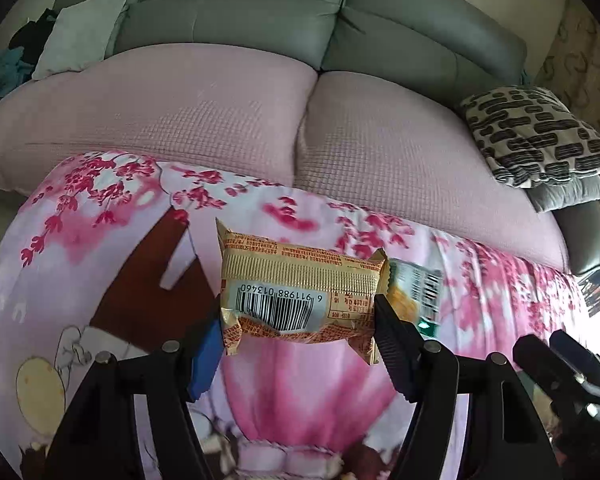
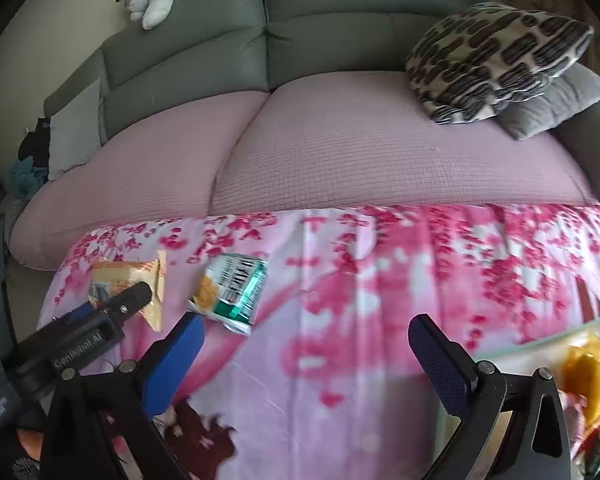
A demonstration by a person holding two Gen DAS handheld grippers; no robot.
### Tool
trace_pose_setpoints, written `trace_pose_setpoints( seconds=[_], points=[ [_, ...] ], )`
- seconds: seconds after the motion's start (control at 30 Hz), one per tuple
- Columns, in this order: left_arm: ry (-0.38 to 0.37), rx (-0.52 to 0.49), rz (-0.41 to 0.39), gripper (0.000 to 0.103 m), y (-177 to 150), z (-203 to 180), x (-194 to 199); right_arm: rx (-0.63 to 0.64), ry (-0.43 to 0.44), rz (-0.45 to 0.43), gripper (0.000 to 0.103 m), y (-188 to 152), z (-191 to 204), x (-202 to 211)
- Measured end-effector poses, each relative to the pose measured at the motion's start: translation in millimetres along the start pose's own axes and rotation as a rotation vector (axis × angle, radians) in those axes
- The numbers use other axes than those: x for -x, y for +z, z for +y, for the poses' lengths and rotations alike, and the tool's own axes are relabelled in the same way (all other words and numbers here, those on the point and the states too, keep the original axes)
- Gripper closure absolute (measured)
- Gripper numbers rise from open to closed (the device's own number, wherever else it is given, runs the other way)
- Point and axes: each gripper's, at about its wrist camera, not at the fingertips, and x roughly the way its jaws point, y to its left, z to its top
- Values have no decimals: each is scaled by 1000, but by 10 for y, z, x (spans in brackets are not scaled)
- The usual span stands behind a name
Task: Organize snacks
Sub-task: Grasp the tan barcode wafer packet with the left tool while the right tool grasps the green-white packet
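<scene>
left wrist view: the left gripper (image 1: 300, 326) has an orange snack pack (image 1: 300, 292) clamped end to end, jaws about half open with a pad pressing on each crimped end. the pack hangs over the floral cloth (image 1: 100, 248), barcode side up, lying crosswise between the jaws. its film dents and wrinkles near the lower edge, so i judge it light, soft and a bit puffy, with something crumbly inside. squeezing harder would likely crush the contents or buckle the wrapper. the glossy film looks slippery, and a grip on the ends alone could let it bow or slide out; a hold across the middle of the body would be steadier, though gentler pressure is then needed.

just beyond the right jaw a green pack (image 1: 416, 292) lies on the cloth, close beside the orange one, partly hidden by it.

right wrist view: the right gripper (image 2: 306, 344) has its jaws wide apart and nothing between them, over bare cloth. the green pack (image 2: 232, 294) lies flat ahead and to its left, near the far edge of the cloth by the pink sofa seat (image 2: 300, 152). it looks flat and crinkly, also light; taking it across its short width at the middle seems safest, since the sealed ends are thin and floppy. at the lower right edge more wrappers (image 2: 584, 376) show, blurred, under what looks like a glass rim.
</scene>
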Motion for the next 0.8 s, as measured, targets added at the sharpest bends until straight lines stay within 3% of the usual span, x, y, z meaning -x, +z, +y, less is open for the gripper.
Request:
trace_pose_setpoints(
  seconds=[0.2, 0.47, 0.8],
  points=[
    [30, -19, 2, 32, 60, 129, -189, -20, 25, 85, 0, 178, 194, -396],
    [49, -42, -17, 32, 38, 212, -247, -8, -9, 182, 0, 271, 388, -838],
    [72, -48, -30, 32, -14, 282, -205, -30, -73, 236, 3, 316, 508, -1179]
  ],
)
